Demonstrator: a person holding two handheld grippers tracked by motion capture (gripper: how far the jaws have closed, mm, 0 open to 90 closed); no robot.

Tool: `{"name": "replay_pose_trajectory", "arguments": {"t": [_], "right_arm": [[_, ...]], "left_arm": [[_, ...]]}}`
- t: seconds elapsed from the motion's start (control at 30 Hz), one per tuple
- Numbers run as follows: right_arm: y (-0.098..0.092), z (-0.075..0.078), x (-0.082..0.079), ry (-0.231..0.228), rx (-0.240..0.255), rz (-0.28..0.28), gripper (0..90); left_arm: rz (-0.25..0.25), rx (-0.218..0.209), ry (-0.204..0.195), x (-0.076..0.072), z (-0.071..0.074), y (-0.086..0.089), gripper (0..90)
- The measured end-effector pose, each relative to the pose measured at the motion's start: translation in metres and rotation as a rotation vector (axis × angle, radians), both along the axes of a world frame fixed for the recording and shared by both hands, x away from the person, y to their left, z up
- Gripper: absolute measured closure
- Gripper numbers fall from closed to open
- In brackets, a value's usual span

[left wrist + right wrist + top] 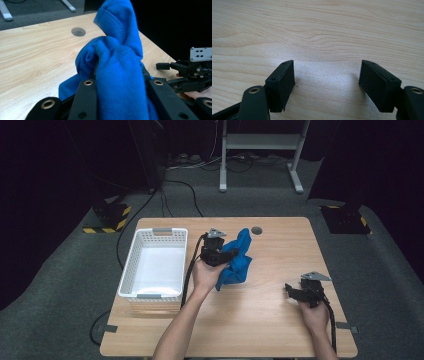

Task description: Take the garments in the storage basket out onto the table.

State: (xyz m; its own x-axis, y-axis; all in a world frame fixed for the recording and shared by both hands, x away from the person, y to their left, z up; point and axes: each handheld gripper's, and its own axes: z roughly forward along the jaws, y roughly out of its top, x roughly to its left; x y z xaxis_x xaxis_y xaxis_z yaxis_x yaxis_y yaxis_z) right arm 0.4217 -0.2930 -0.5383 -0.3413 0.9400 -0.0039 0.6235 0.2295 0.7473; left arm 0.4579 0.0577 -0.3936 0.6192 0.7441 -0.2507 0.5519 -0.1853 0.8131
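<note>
A blue cloth (240, 262) hangs bunched over the middle of the wooden table (270, 320), its lower end touching the top. My left gripper (232, 255) is shut on it, just right of the white basket (131, 255). In the left gripper view the cloth (117, 32) bulges up between the two black jaws, and its folds hide their tips. My right gripper (290, 291) rests low near the table's right side, pointing left. Its jaws stand open over bare wood (317, 30) with nothing between them (327, 77). That gripper (170, 75) also appears far right in the left gripper view.
The white slatted basket is empty and sits at the table's left. A round cable hole (257, 230) lies near the far edge, behind the cloth. Cables and a metal stand (260, 150) are on the dark floor beyond the table.
</note>
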Motion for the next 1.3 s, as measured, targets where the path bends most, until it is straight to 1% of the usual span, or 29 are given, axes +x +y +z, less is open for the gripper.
{"name": "replay_pose_trajectory", "arguments": {"t": [0.2,0.73,1.2,1.3], "right_arm": [[0.0,0.0,0.0,0.0,-0.001,0.0,28.5],[0.0,0.0,0.0,0.0,0.0,0.0,28.5],[0.0,0.0,0.0,0.0,0.0,0.0,28.5],[0.0,0.0,0.0,0.0,0.0,0.0,28.5]], "left_arm": [[-0.005,0.0,0.002,0.0,-0.002,-0.003,71.4],[-0.016,-0.001,0.014,0.001,-0.013,-0.011,71.3],[-0.024,0.007,0.02,0.003,-0.023,-0.019,71.2],[-0.023,0.015,0.021,0.003,-0.027,-0.022,71.2]]}}
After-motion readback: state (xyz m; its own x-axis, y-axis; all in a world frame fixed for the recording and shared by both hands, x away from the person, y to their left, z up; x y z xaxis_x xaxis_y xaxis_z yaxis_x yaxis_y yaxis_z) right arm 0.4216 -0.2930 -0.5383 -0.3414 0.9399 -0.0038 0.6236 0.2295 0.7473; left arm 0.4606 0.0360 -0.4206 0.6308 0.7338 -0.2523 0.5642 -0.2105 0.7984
